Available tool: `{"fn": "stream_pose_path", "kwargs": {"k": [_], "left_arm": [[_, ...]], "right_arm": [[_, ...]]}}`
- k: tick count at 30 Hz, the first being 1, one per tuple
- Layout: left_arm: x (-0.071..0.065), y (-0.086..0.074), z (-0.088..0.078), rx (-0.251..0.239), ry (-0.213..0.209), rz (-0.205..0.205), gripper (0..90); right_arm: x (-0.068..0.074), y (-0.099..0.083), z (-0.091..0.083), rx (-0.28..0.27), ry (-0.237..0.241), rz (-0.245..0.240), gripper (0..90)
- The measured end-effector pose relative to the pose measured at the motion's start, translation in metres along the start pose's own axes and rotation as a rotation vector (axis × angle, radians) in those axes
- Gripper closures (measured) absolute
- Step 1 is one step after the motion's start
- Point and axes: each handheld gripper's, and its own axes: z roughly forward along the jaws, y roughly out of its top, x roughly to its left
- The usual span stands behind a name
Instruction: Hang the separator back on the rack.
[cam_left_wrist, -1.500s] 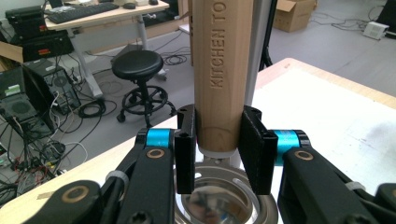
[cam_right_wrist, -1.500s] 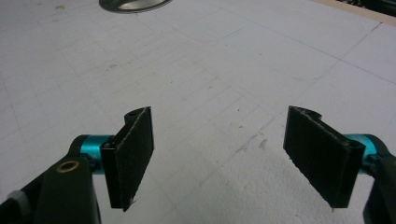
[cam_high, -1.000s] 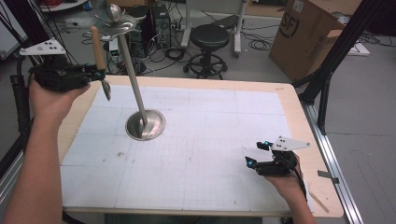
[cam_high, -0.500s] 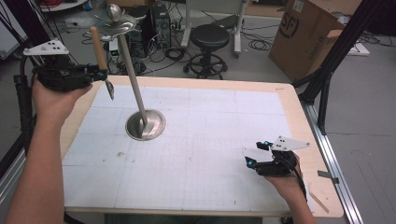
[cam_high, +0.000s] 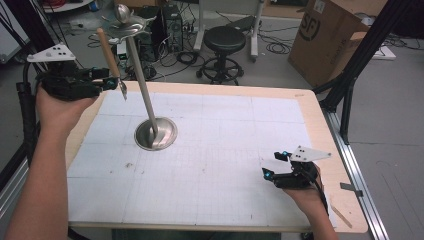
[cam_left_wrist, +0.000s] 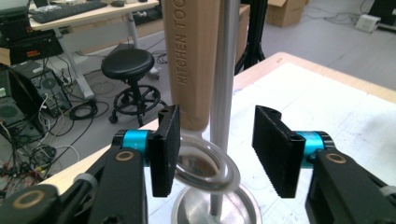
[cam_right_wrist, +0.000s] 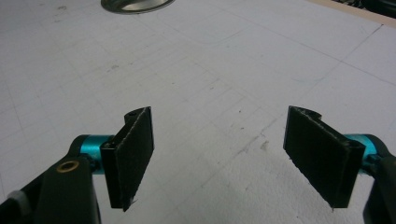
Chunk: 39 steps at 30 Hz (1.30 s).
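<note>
At upper left of the high view, the left tool (cam_high: 111, 82) has just been opening, its jaws now parted around the wooden-handled utensil (cam_high: 111, 56), which hangs beside the steel stand (cam_high: 156, 133) pole above the worktop (cam_high: 300, 107) corner edge. At lower right, the right tool (cam_high: 272, 165) rests spread and holding nothing near the worktop's right border; bare gridded surface lies between them.

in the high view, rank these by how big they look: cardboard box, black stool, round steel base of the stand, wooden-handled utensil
1. cardboard box, clearly largest.
2. black stool.
3. steel base and wooden-handled utensil: close, left unranked; the utensil is long but thin and sits higher, nearer the camera.
</note>
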Motion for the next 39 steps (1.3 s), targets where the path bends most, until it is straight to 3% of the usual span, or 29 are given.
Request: {"fn": "stream_pose_path", "kwargs": {"k": [4,13,22,32,39], "left_arm": [[0.0,-0.004,0.0,0.018,0.012,-0.009,47.1],[-0.001,-0.009,-0.015,-0.006,0.013,-0.018,43.8],[-0.014,-0.015,-0.024,-0.028,0.001,0.004,36.3],[-0.032,-0.028,-0.015,-0.015,-0.037,0.028,32.5],[-0.044,-0.031,-0.013,-0.04,-0.056,0.047,26.9]], "right_arm": [[0.0,0.0,0.0,-0.001,-0.001,0.0,23.7],[0.001,0.001,0.001,0.002,0.0,-0.002,23.7],[0.002,0.002,0.001,-0.001,0.002,-0.006,23.7],[0.002,0.001,0.002,0.003,0.004,-0.007,23.7],[0.002,0.001,0.001,0.002,0.004,-0.005,23.7]]}}
